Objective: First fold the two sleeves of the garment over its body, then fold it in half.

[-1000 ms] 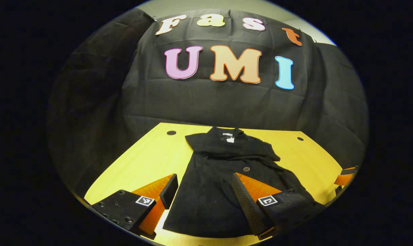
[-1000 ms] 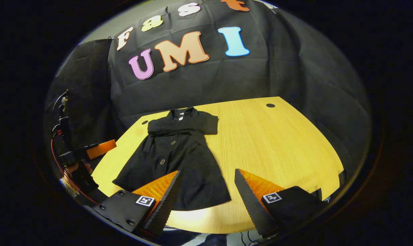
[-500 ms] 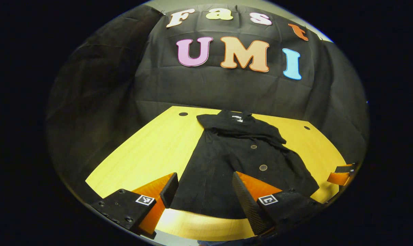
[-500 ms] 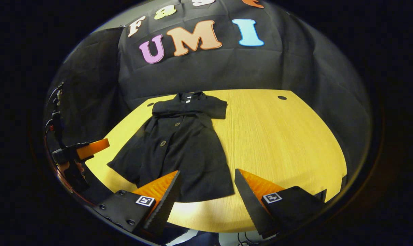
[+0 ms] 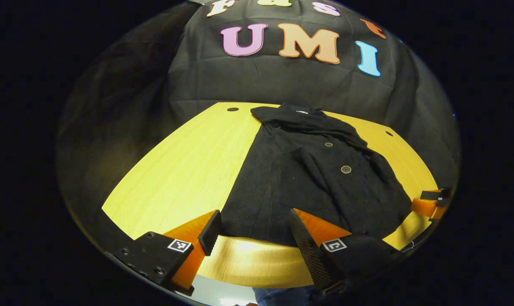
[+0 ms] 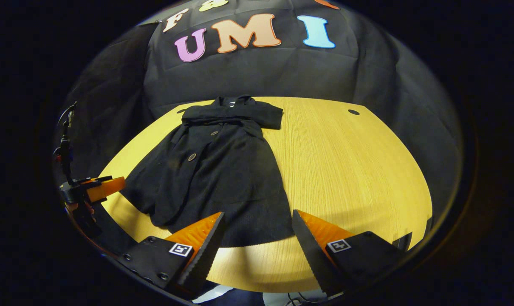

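The black garment (image 5: 308, 178) lies flat on the yellow table (image 5: 184, 170), in the center of both views, its sleeves folded across the body near the collar. The left gripper (image 5: 252, 229) and the right gripper (image 6: 257, 231) have their fingers apart at the lower edge, holding nothing.

Both cams are looking from the table's (image 5: 184, 165) near edge toward the back wall, sharing the garment (image 6: 223, 170) between them.
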`<act>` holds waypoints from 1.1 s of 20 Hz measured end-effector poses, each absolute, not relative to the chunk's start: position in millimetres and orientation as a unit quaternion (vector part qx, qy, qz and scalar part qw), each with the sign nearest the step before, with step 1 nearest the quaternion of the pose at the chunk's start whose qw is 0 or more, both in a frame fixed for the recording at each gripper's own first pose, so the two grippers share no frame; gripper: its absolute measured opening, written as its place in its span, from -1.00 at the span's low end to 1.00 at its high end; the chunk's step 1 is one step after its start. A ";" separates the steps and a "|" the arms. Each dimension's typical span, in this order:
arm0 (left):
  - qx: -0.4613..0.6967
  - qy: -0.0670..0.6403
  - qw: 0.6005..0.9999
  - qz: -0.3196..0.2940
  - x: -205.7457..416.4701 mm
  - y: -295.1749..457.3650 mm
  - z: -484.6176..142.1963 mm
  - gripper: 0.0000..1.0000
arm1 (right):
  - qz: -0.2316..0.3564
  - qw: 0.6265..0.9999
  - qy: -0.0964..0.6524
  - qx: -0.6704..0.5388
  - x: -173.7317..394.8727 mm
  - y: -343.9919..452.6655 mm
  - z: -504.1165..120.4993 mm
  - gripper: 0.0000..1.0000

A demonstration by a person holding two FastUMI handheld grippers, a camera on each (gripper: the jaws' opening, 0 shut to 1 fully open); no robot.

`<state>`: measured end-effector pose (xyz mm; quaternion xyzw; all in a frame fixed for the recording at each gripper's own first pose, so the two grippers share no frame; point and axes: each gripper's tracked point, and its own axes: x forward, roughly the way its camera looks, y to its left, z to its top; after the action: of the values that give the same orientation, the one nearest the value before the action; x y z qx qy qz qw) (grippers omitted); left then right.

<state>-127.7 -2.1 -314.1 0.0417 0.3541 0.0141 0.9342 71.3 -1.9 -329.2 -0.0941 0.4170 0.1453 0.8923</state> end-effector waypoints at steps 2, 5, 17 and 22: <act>0.046 0.360 0.932 0.011 -125.5 0.2 -321.6 0.92 | 0.144 0.890 0.421 -0.097 72.7 0.2 -336.8 0.87; 0.046 0.365 0.930 0.005 -123.0 0.7 -329.7 0.92 | 0.140 0.889 0.423 -0.104 75.0 3.2 -344.8 0.87; 0.068 0.380 0.923 -0.011 -123.2 -0.5 -348.9 0.92 | 0.127 0.885 0.433 -0.114 75.1 2.6 -368.7 0.98; 0.068 0.361 0.930 -0.010 -125.3 -1.2 -349.5 0.92 | 0.126 0.894 0.417 -0.106 73.6 1.0 -372.1 0.99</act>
<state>-125.3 -1.2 -349.5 0.0684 0.3615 -0.0100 0.9298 73.6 1.0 -372.1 -0.1056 0.4175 0.1258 0.8937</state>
